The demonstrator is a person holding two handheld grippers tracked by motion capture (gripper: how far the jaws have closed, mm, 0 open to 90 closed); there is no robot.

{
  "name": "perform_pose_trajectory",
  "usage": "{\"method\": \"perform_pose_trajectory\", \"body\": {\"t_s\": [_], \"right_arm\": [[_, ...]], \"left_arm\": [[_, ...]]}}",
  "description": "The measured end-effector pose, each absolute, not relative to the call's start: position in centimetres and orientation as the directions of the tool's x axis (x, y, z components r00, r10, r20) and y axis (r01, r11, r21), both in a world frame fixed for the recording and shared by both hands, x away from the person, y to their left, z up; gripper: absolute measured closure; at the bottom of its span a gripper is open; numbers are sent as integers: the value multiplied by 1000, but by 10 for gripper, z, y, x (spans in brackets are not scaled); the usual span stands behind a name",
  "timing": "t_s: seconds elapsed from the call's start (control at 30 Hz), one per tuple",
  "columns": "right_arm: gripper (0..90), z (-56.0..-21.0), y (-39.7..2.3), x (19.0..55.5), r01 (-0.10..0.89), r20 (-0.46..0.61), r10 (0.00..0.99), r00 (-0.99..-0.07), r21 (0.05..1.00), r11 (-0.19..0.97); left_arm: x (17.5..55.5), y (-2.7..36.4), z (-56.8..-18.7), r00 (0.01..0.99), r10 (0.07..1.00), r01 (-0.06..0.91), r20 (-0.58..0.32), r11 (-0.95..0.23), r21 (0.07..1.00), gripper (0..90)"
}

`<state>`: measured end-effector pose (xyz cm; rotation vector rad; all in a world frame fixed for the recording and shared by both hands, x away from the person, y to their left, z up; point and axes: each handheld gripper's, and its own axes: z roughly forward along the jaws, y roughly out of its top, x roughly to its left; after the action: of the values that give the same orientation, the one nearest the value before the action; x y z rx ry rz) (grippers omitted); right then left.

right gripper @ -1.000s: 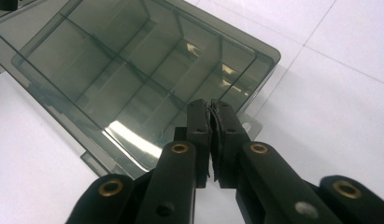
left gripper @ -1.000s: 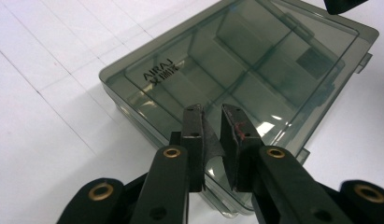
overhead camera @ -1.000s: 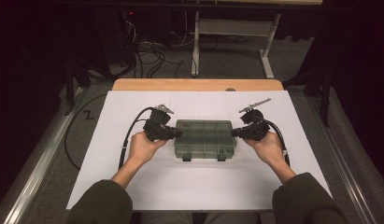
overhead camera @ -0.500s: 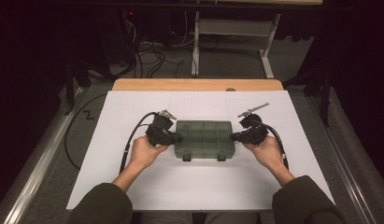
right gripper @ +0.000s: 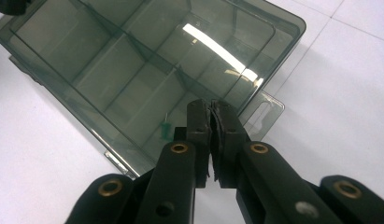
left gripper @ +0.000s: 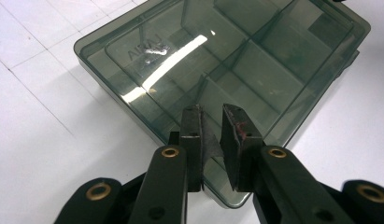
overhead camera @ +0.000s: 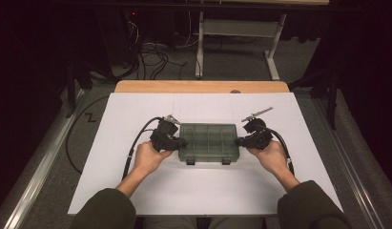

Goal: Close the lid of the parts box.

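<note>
White table (overhead camera: 136,191) w/ smoky box (overhead camera: 209,142); right-tongs (right gripper: 211,109) view shows green pin (right gripper: 165,128); right tongs together, left tongs (left gripper: 213,116) slightly apart.

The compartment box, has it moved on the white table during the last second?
No. The compartment box lies as near to the wooden strip at the table's far edge as before.

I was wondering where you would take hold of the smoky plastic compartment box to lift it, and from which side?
I would grip the compartment box by its two short end walls, one gripper from each side. It lies flat and closed on the white table, too wide for one grip across. The left gripper and right gripper already sit at those ends. The front latches are best left alone.
</note>
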<state>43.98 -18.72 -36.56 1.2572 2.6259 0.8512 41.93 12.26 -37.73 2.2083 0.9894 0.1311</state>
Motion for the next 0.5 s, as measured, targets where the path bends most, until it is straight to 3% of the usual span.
{"method": "perform_pose_trajectory", "body": {"t_s": [0.43,0.5], "right_arm": [[875,-365,-186,439,676,125,740,-660,529,513],[871,-365,-186,439,674,125,740,-661,533,512]], "left_arm": [[418,124,-375,696,698,613,-166,-459,643,741],[415,119,-377,646,729,646,-226,-365,671,733]]}}
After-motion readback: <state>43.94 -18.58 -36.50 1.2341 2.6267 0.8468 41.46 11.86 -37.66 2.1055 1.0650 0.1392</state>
